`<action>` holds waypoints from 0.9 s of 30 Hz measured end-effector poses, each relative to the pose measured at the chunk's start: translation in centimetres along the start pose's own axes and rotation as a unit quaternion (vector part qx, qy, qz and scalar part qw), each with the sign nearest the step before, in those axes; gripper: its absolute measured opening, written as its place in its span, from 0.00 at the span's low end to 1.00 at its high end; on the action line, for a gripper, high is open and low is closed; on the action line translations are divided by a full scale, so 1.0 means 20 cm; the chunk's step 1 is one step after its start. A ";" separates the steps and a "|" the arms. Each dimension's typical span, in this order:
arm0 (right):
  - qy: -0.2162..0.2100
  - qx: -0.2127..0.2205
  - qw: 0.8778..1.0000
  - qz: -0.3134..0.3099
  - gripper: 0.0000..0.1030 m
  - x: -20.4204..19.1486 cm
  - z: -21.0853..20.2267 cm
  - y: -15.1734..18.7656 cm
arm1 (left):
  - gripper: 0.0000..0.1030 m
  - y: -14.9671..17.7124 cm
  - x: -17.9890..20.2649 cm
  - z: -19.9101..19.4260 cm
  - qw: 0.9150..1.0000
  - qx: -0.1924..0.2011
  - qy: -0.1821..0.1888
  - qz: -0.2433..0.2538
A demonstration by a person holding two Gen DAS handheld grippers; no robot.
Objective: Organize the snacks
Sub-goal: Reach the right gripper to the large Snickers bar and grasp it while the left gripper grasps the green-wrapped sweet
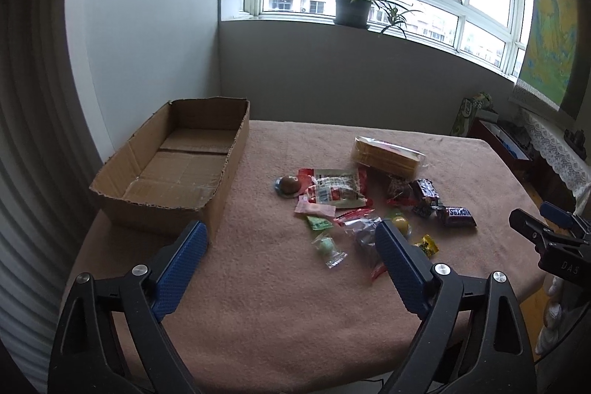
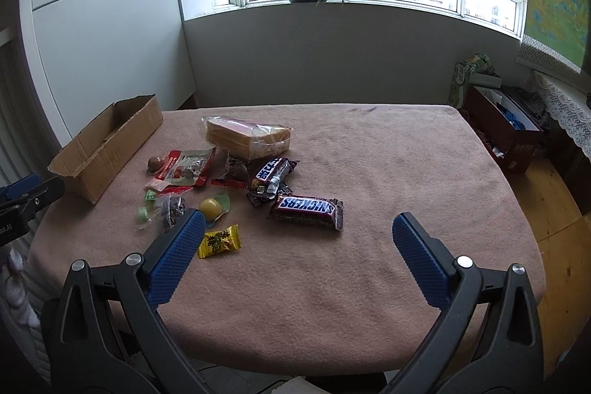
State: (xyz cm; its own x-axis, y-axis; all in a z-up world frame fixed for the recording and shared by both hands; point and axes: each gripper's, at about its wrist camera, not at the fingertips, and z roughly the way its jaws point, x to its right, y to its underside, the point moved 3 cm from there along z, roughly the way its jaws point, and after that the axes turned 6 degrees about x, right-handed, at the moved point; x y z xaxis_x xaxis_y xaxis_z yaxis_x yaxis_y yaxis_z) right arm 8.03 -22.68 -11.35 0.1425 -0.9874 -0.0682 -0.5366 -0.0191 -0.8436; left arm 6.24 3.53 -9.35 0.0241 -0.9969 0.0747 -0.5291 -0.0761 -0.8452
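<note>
Left wrist view: the left gripper [image 1: 291, 242] hangs above the near part of the pink-cloth table [image 1: 295, 312], its 2 blue-padded jaws spread wide with nothing between them. The open brown cardboard box [image 1: 173, 168] sits at the table's left edge, bare inside, apparently placed within easy reach as the place for the snacks. The loose pile of wrapped snacks [image 1: 354, 202] lies just right of the box, among them a clear-wrapped green candy [image 1: 327, 246] and a clear bag of sliced yellow cake [image 1: 388, 154] at the far end. The right gripper [image 1: 546, 231] shows at the right edge.

Right wrist view: the right gripper [image 2: 297, 231] also points down at the table, jaws wide apart and empty. A brown Snickers bar [image 2: 306, 211] lies just ahead between the jaw lines, apart from the pile, so it looks the easiest first pick. A small yellow wrapped candy [image 2: 218, 240] rests beside the left pad. No snack is in the box yet, so sorting seems to be at its start.
</note>
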 end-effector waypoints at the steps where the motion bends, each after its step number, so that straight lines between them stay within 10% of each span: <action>1: -0.013 -0.008 1.000 0.002 0.97 -0.01 0.02 0.02 | 0.85 0.02 0.00 0.02 1.000 -0.007 0.006 -0.002; 15: -0.056 -0.090 0.994 0.022 0.70 0.02 0.28 0.10 | 0.55 0.17 0.00 0.29 0.993 -0.098 0.055 -0.031; 27: -0.075 -0.109 0.991 0.034 0.65 0.20 0.54 -0.07 | 0.46 0.20 0.05 0.50 0.987 -0.138 0.077 -0.034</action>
State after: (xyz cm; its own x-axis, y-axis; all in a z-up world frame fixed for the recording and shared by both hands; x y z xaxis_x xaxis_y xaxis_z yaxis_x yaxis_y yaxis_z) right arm 18.30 -24.95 -16.19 0.2137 -0.9535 -0.2124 -0.7132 -0.0037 -0.7010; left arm 12.58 2.06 -17.99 -0.0509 -0.9734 0.2235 -0.7416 -0.1131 -0.6612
